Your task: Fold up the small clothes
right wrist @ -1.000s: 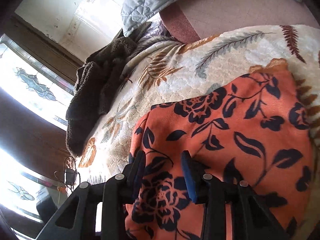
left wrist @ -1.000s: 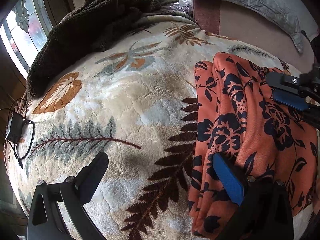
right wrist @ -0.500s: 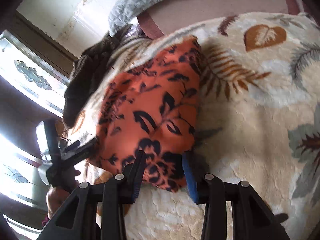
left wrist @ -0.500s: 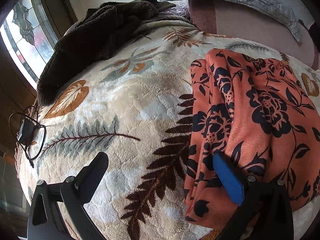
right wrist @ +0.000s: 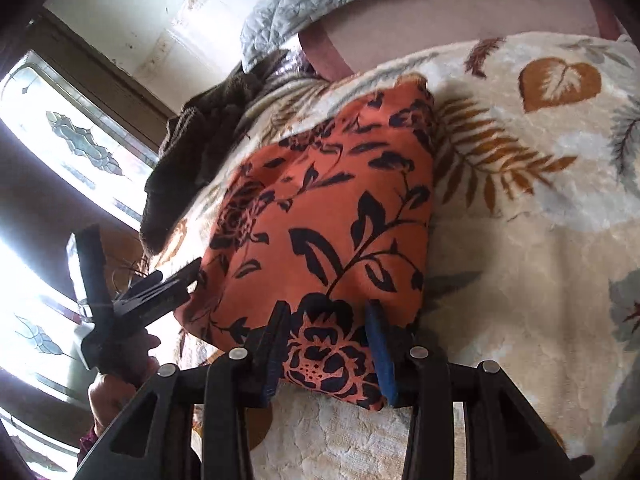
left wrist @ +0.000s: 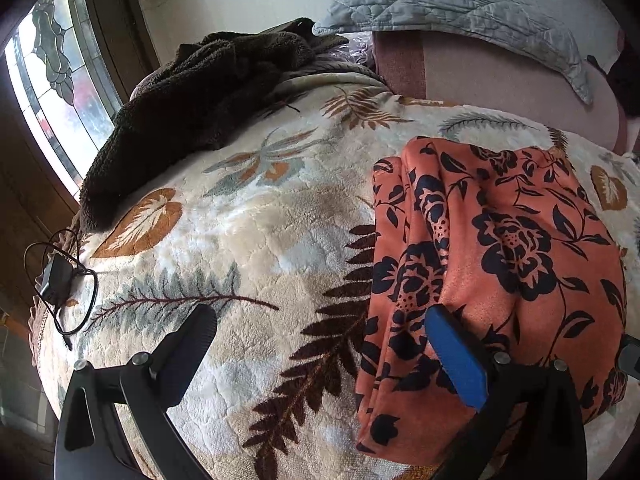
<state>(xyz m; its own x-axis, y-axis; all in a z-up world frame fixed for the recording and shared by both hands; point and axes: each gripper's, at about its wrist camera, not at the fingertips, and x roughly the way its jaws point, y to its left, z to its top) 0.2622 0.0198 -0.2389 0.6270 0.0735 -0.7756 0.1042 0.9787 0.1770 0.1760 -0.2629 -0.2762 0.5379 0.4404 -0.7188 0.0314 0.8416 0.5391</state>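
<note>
An orange garment with dark navy flowers (left wrist: 500,264) lies folded into a compact block on the leaf-patterned blanket; it also shows in the right wrist view (right wrist: 332,220). My left gripper (left wrist: 320,344) is wide open at the garment's left front edge, its blue-padded finger (left wrist: 456,360) over the cloth, holding nothing. My right gripper (right wrist: 328,348) is open with its fingers either side of the garment's near corner, not pinching it. The left gripper also appears in the right wrist view (right wrist: 176,284) at the garment's left side.
The cream blanket (left wrist: 240,220) covers a rounded bed. A dark brown fleece (left wrist: 192,96) is piled at the back left by the stained-glass window. A grey quilted pillow (left wrist: 460,4) lies at the back. A black charger and cable (left wrist: 60,280) sit at the left edge.
My right gripper has drawn back from on top of the garment to its near corner and opened wider. The garment now lies flat and settled. My left gripper has stayed open.
</note>
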